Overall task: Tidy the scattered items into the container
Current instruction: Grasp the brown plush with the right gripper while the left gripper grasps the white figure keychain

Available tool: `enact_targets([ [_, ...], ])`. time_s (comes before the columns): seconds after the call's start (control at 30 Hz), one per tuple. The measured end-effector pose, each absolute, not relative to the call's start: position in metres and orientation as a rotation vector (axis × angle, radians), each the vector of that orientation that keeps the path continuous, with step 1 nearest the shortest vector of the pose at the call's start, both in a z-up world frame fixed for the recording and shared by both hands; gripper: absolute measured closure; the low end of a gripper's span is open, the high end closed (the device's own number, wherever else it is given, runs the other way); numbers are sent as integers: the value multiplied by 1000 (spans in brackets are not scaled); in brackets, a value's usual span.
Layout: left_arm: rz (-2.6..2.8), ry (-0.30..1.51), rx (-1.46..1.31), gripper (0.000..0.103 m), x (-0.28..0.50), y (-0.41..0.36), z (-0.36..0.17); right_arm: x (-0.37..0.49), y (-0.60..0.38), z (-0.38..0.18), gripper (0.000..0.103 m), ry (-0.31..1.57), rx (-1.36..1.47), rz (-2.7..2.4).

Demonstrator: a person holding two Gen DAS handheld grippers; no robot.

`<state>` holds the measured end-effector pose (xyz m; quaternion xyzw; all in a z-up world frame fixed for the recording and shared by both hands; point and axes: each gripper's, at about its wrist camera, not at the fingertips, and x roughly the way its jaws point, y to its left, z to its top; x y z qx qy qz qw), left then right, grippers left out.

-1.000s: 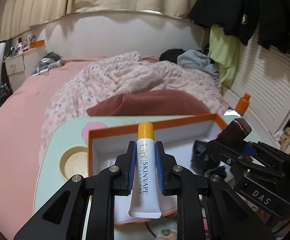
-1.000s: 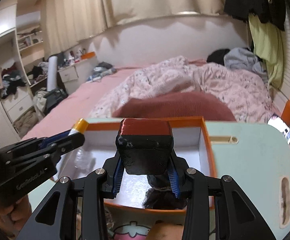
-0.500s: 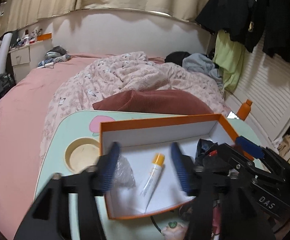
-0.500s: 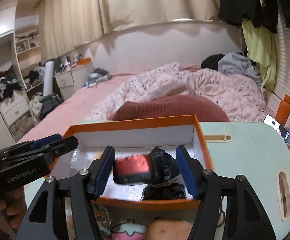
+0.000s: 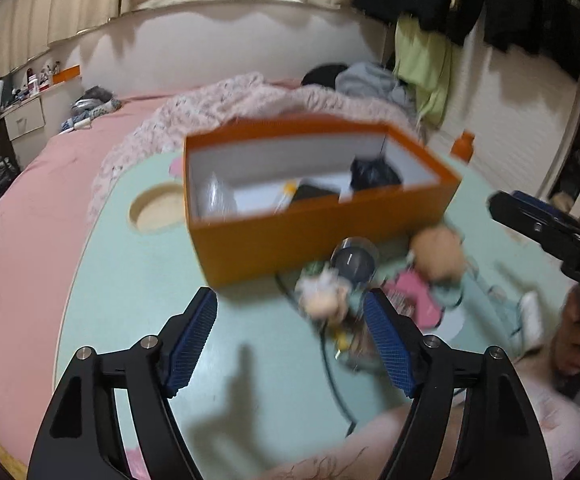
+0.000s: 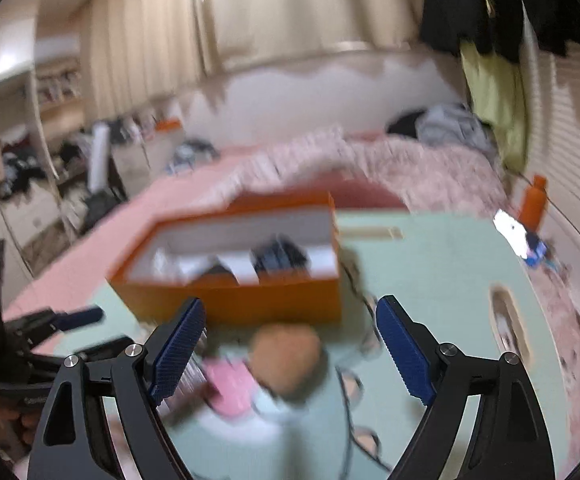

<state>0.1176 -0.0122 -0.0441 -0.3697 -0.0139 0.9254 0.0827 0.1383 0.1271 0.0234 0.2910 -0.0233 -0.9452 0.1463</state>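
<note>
Pale green desk (image 5: 130, 280): left tongs (image 5: 290, 336) opening, nothing gripped. Orange cardboard box with white lining (image 5: 322, 236), toward far edge, holds tube and black items. Blurred dolls and black cable lie before it. Right tongs (image 6: 290, 344) opening, empty.

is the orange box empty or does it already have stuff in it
Not empty. The orange box holds a yellow-capped tube, a black bundle, a dark item and something clear at its left end.

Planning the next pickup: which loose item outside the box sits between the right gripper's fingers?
The brown-headed doll, lying in front of the orange box; the others lie off to the sides.
</note>
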Motion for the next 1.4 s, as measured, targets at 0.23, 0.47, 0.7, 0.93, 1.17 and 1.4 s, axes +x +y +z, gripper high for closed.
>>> enact_targets([
  [0.23, 2777, -79, -1145, 27, 116, -14, -58, 149, 121, -4, 16, -39, 932, -2675],
  [0.47, 2758, -107, -1167, 27, 116, -17, -64, 146, 103, -14, 20, 80, 962, -2657],
  [0.7, 2760, -134, -1176, 27, 116, -21, -65, 112, 101, -14, 26, 74, 1027, -2687],
  [0.93, 2765, -125, -1175, 27, 115, -20, -65, 98, 86, -32, 56, 167, 1131, -2635],
  [1.17, 2798, -105, -1119, 27, 120, -19, -58, 122, 103, -24, 59, 53, 991, -2669],
  [1.4, 2817, 32, -1086, 27, 111, -3, -46, 128, 104, -17, 58, 47, 929, -2664],
])
